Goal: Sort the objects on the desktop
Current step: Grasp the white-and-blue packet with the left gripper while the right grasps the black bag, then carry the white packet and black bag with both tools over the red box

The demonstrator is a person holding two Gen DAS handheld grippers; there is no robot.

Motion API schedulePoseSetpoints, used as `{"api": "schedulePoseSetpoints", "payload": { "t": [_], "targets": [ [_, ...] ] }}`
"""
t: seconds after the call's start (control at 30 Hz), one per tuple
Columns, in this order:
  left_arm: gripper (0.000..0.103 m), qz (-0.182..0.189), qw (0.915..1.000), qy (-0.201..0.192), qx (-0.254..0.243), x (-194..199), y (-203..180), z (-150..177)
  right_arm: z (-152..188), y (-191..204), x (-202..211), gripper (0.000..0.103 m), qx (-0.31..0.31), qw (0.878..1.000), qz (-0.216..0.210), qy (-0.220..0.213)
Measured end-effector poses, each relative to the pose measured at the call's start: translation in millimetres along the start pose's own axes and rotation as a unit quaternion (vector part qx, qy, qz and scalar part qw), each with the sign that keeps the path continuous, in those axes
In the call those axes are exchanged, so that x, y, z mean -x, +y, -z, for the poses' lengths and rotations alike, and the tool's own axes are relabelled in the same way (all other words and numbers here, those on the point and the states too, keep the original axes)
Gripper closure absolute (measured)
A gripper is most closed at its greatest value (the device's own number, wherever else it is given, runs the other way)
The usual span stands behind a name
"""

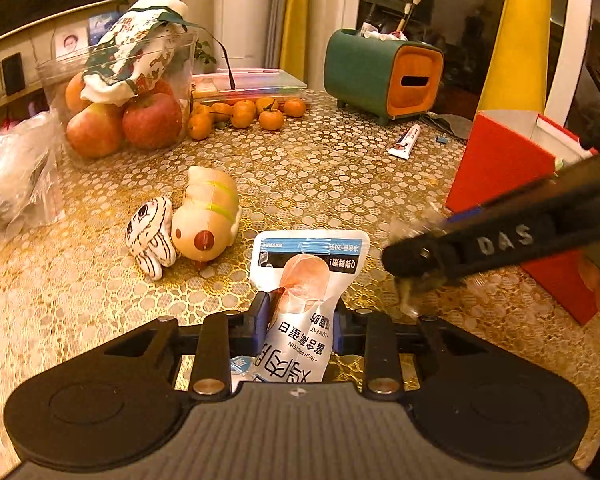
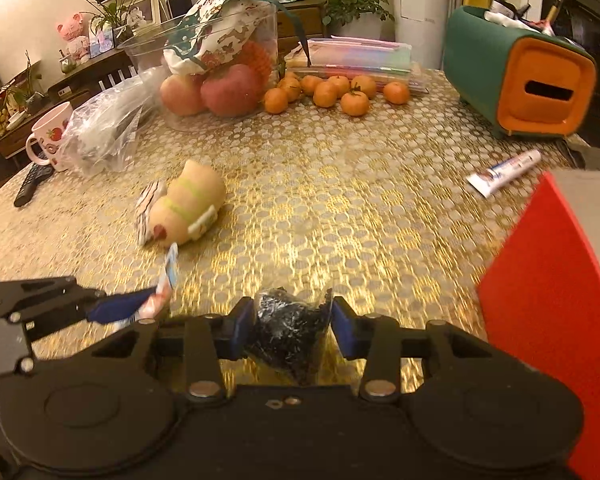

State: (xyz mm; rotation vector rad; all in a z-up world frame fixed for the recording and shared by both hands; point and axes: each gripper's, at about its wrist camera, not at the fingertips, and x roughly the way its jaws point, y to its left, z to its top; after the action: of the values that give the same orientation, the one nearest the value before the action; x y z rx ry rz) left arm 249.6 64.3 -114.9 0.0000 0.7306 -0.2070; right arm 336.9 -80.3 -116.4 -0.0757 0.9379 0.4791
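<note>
Left claw [image 1: 300,320]: clamped on a white snack pouch [image 1: 306,280], held above the table [image 1: 320,168].
Right claw [image 2: 293,322]: clamped on a small dark packet [image 2: 288,332], red box [image 2: 552,312] just to its right.

A white snack pouch [image 1: 300,304] and a clear packet of black bits [image 2: 290,332] are each held above the table.

Apples [image 2: 216,90] (in bowl [image 2: 140,50]), pink mug [image 2: 48,136]

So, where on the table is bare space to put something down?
Bare tablecloth lies between the plush toys, the tangerines and the toothpaste tube. It is crowded along the back, around the fruit container and plastic bag, and by the red box.
</note>
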Motion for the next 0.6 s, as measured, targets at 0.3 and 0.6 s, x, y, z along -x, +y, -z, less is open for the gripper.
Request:
{"api": "schedulePoseSetpoints", "payload": {
  "t": [0.3, 0.6],
  "targets": [
    [0.08, -0.004, 0.9997, 0.003, 0.025, 27, -13, 8, 22, -2, 38, 0.072, 0.004, 1.0, -0.01, -0.009],
    [0.086, 0.008, 0.9991, 0.003, 0.041, 52, -30, 13, 32, -4, 71, 0.075, 0.009, 0.999, -0.018, -0.03]
  ]
}}
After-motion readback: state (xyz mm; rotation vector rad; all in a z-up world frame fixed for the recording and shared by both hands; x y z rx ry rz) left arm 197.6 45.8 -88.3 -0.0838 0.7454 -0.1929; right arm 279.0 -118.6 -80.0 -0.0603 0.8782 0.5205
